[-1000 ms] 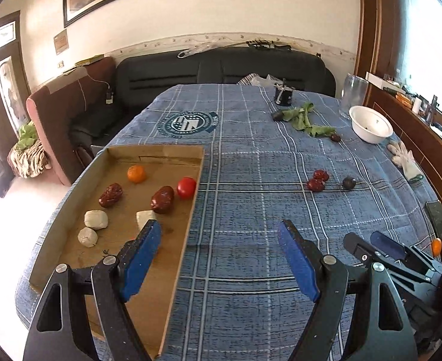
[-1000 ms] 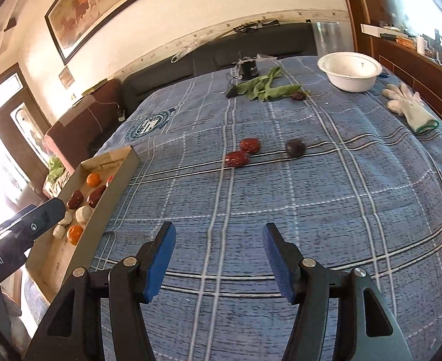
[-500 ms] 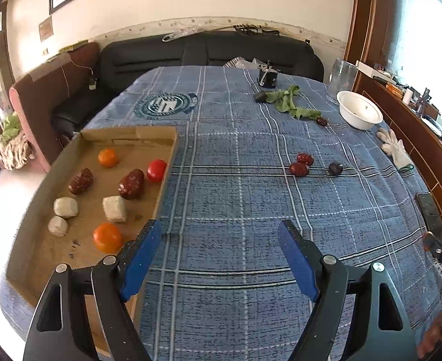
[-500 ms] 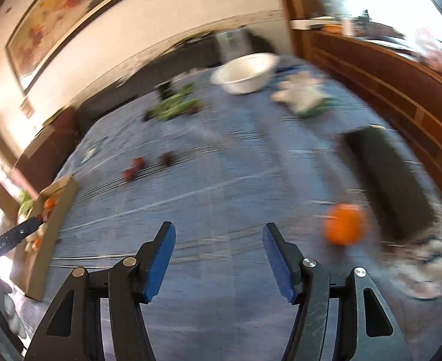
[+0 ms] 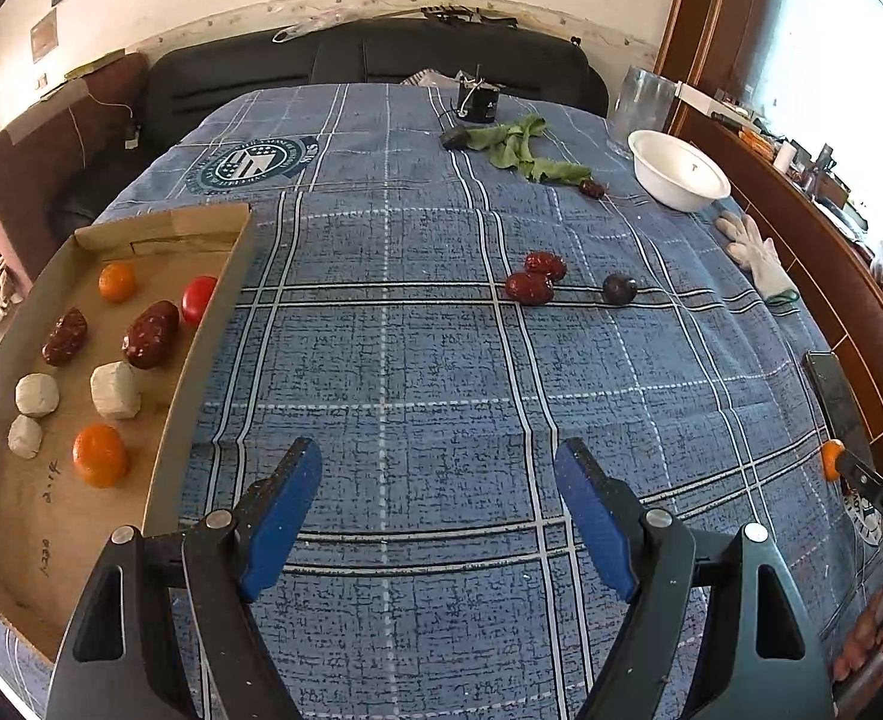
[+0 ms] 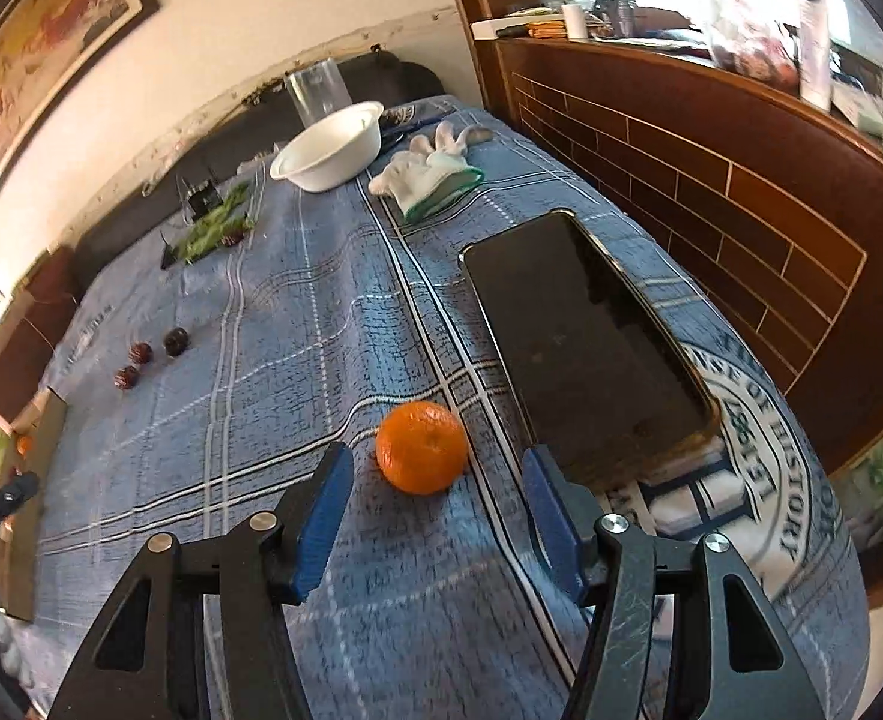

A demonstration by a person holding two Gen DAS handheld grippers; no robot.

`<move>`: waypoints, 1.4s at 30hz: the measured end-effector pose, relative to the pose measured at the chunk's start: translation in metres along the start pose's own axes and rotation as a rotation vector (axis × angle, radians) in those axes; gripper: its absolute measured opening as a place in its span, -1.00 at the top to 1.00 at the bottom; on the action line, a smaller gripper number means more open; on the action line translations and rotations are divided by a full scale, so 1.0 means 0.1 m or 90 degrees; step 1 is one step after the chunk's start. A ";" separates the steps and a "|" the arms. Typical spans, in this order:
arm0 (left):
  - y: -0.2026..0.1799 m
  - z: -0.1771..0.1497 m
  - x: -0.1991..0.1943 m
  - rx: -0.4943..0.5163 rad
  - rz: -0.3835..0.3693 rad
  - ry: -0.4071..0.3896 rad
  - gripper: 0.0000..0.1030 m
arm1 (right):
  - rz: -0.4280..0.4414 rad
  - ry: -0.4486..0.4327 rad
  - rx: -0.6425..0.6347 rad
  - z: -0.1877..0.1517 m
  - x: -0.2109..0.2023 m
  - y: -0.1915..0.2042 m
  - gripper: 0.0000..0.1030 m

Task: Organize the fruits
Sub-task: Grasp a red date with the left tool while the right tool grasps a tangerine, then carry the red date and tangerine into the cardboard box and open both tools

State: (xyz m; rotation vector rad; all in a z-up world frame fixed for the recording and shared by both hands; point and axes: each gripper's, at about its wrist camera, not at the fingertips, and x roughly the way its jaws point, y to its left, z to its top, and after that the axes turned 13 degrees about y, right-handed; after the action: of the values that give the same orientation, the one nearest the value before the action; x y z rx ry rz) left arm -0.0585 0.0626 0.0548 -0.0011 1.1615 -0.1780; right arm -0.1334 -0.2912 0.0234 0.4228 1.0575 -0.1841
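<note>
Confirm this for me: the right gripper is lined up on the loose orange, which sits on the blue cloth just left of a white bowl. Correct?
Not quite. The orange sits just left of a dark phone, not a bowl; the white bowl is far back on the blue cloth. The right wrist view shows this. The right gripper is indeed lined up on the orange, its jaws closing but not yet touching it.

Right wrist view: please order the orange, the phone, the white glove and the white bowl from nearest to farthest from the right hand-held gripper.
1. Orange: just ahead of the right hand-held gripper, whose jaws are closing.
2. Phone: right, slightly beyond.
3. White glove: far, centre.
4. White bowl: farthest, left of the glove.
</note>
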 end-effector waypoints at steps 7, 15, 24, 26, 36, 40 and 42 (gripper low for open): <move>-0.03 0.24 0.11 0.006 -0.003 0.007 -0.54 | -0.002 0.028 -0.024 0.10 0.17 0.03 0.27; -0.20 0.77 0.52 0.025 -0.024 0.021 -0.54 | 0.025 0.006 -0.018 0.15 0.03 0.06 0.29; -0.30 1.07 0.96 0.047 -0.075 0.014 -0.15 | 0.066 -0.015 -0.113 0.33 -0.02 0.78 0.29; -0.33 1.07 0.96 0.063 -0.077 0.004 -0.11 | 0.082 -0.004 -0.128 0.35 0.06 0.92 0.29; -0.42 1.08 0.99 0.111 -0.065 -0.007 0.47 | 0.104 0.058 -0.153 0.23 0.41 1.32 0.29; -0.45 1.03 0.97 0.126 -0.046 -0.015 0.60 | 0.101 0.066 -0.147 0.20 0.43 1.31 0.29; -0.40 1.02 0.95 0.112 -0.049 -0.021 0.60 | 0.098 0.066 -0.144 0.17 0.41 1.29 0.29</move>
State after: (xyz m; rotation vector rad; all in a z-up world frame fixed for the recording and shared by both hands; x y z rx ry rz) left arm 0.0653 0.0011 0.0124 0.1062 1.1111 -0.3476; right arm -0.0550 -0.1793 0.0273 0.3094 1.1277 0.0946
